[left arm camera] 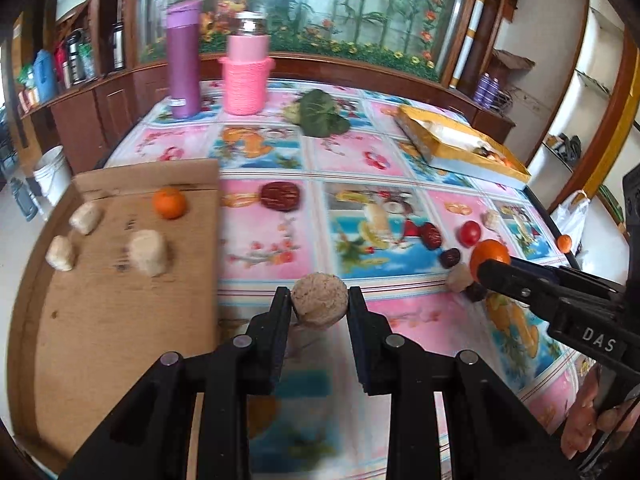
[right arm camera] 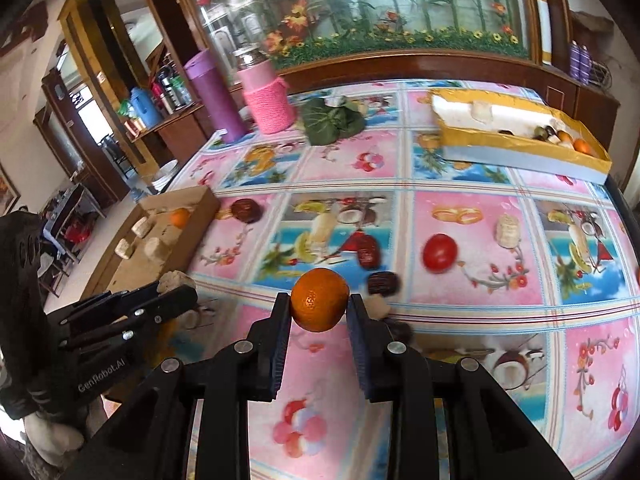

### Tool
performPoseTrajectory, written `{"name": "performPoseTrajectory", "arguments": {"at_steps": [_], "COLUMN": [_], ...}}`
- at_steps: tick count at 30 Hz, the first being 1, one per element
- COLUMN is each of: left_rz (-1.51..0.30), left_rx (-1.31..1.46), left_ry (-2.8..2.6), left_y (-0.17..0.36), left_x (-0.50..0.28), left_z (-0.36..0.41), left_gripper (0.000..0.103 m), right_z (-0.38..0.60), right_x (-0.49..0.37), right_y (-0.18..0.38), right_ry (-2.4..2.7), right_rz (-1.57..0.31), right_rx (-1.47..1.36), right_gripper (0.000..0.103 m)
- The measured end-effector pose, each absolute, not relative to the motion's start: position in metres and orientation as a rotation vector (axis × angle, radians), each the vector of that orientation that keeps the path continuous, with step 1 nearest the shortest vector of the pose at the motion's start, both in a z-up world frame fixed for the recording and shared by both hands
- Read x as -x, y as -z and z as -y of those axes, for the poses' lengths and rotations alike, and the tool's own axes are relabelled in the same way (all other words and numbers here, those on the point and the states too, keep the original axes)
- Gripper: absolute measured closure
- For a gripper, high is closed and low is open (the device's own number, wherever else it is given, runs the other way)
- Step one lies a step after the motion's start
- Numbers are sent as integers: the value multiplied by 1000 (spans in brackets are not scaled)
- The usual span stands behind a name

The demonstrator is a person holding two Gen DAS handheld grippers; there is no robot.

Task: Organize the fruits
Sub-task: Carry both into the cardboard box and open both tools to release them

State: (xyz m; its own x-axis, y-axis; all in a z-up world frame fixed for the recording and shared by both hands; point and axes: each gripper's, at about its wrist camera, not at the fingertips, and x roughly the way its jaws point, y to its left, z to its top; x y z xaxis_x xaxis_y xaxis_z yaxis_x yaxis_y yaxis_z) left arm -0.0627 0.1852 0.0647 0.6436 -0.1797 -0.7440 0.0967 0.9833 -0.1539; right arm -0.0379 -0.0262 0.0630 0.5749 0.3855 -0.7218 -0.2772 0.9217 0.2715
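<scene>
Here, my right gripper (right arm camera: 319, 307) pinches a small orange (right arm camera: 319, 304) across its middle, above the tablecloth (right arm camera: 460, 240); it looks firm, smooth, light. My left gripper (left arm camera: 319, 300) clamps a crumbly beige puck (left arm camera: 319, 298), near the cardboard tray (left arm camera: 120, 280).

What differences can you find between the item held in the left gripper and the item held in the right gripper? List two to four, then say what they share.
1. The left gripper holds a beige chunk; the right gripper holds an orange fruit.
2. The chunk looks rough and matte; the orange fruit looks smooth and glossy.
3. The chunk is a blunt, flat-faced lump; the orange fruit is round.

Shared: each is pinched between two black fingers, above the patterned tablecloth.
</scene>
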Motion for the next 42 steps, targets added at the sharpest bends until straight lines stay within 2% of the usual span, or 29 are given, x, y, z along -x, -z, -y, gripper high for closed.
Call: {"name": "performPoseTrajectory", "arguments": {"at_steps": [13, 24, 31, 33, 36, 40, 42], "left_rz": [-893, -1035, -1095, -1099, -1100, -1076, -1064], "left_rx": [168, 138, 172, 175, 189, 217, 235], "left_ry": [-92, -171, -164, -160, -154, -147, -150], "left_y": [-64, -38, -27, -26, -26, -33, -38], "left_x": [66, 32, 25, 25, 26, 30, 34], "left_z": [-333, -374, -381, -382, -384, -387, -389], "left_gripper": [76, 76, 76, 73, 58, 55, 55], "right_z": [-102, -208, -235, -238, -241, -242, -242], "right_x": [44, 30, 17, 15, 14, 15, 18], "right_y": [-77, -50, -26, -23, -22, -25, -29], "right_ry": [-594, -654, -628, -624, -621, -626, -626], "right_rz": [-912, -976, -1001, -1006, -1002, -996, -978], "right_rx": [-64, 81, 156, 165, 171, 157, 159], "right_gripper": [72, 72, 72, 72, 71, 70, 65]}}
